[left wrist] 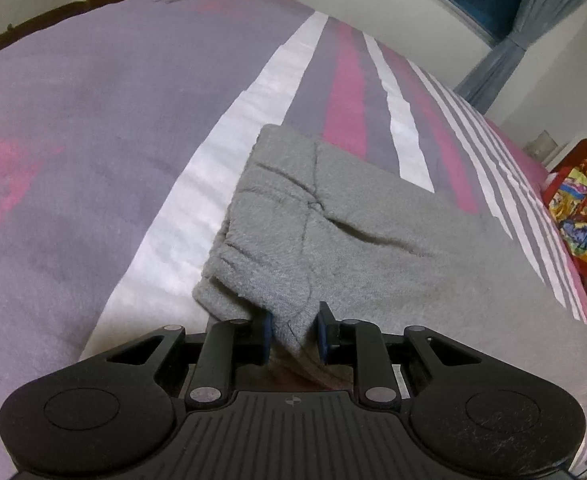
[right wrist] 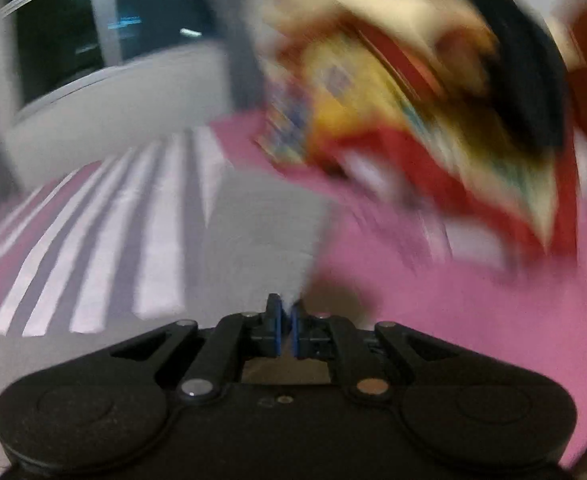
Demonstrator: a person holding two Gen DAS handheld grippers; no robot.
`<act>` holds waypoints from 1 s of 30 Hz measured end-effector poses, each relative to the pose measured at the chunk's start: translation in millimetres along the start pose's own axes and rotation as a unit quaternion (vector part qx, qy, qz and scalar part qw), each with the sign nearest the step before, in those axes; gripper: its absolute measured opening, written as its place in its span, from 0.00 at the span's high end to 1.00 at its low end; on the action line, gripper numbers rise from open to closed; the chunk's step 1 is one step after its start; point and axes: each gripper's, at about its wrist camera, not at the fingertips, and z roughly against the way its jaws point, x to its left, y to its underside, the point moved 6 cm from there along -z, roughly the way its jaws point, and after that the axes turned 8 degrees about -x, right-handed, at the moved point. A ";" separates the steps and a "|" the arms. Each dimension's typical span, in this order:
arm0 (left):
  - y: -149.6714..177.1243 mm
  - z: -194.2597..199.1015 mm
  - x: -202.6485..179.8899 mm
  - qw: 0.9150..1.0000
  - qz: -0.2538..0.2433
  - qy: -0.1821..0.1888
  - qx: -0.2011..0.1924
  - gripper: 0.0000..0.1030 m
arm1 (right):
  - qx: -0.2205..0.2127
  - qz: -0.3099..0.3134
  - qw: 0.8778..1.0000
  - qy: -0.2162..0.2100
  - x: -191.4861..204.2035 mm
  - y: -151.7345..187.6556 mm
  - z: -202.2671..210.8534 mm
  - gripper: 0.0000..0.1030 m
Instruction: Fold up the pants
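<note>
We hold grey pants [left wrist: 333, 216] on striped bed [left wrist: 93, 120]; left gripper [left wrist: 295, 330] fingers pinch waistband corner for folding over; right gripper [right wrist: 285, 330] fingers nearly closed, view blurred, hold uncertain.

The pants [left wrist: 333, 216] lie spread on the bed [left wrist: 93, 120], one end bunched between the pads of the left tool [left wrist: 295, 330], the rest running away toward the bed's far right edge. A pile of packages [left wrist: 581, 208] sits beyond that right edge. In the right wrist view, the right tool [right wrist: 286, 330] is over the pants' edge near that pile.
</note>
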 end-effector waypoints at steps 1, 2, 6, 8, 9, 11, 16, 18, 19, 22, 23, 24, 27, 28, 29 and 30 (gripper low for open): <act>-0.9 0.3 0.1 1.000 0.003 -0.001 0.001 0.78 | 0.028 -0.024 0.999 -0.001 -12.6 14.3 -8.4 0.96; -1.6 0.7 0.0 1.000 0.005 -0.003 0.001 0.78 | 0.042 -0.042 0.998 -0.004 -19.8 23.9 -12.7 0.96; -2.7 2.7 -2.2 1.000 0.011 -0.016 0.002 0.78 | 0.027 -0.110 0.993 -0.016 -25.5 38.2 -8.4 0.96; -3.0 3.5 -2.5 1.000 0.014 -0.019 0.000 0.78 | 0.030 -0.120 0.992 -0.017 -24.9 35.7 -16.6 0.96; -3.5 4.4 -2.6 1.000 0.017 -0.020 -0.002 0.78 | 0.030 -0.121 0.992 -0.018 -24.0 37.3 -15.7 0.96; -3.8 6.1 -2.7 1.000 0.021 -0.019 -0.006 0.78 | 0.035 -0.125 0.991 -0.023 -23.7 42.0 -11.3 0.95; -3.5 10.8 -1.3 0.999 0.045 -0.008 -0.017 0.78 | 0.042 -0.123 0.991 -0.030 -28.9 43.0 -12.1 0.95; -3.4 12.2 0.9 0.998 0.058 -0.003 -0.024 0.78 | 0.044 -0.119 0.992 -0.029 -27.6 44.4 -13.3 0.94; -3.2 12.7 1.6 0.998 0.065 -0.002 -0.028 0.78 | 0.045 -0.116 0.992 -0.028 -26.7 44.8 -13.8 0.93; -3.8 16.1 -1.9 0.997 0.062 -0.004 -0.043 0.78 | 0.047 -0.108 0.993 -0.024 -24.3 44.6 -16.4 0.93; -3.6 15.2 -2.2 0.997 0.062 -0.008 -0.044 0.78 | 0.048 -0.104 0.993 -0.023 -23.6 44.8 -16.9 0.93; -4.2 14.4 -2.1 0.997 0.063 -0.010 -0.045 0.79 | 0.049 -0.101 0.993 -0.023 -23.5 45.0 -18.0 0.93; -19.2 22.7 -5.2 0.994 0.074 0.010 -0.078 0.81 | 0.050 -0.101 0.993 -0.021 -22.9 44.0 -16.7 0.93; -25.8 27.9 -6.4 0.993 0.076 0.017 -0.091 0.81 | 0.047 -0.103 0.993 -0.021 -22.9 41.9 -14.0 0.95; -32.1 31.2 -7.7 0.992 0.073 0.021 -0.100 0.81 | 0.039 -0.106 0.993 -0.025 -22.6 39.1 -9.5 0.95; -36.7 31.6 -8.3 0.992 0.068 0.024 -0.102 0.81 | 0.031 -0.110 0.993 -0.033 -21.7 37.1 -4.7 0.96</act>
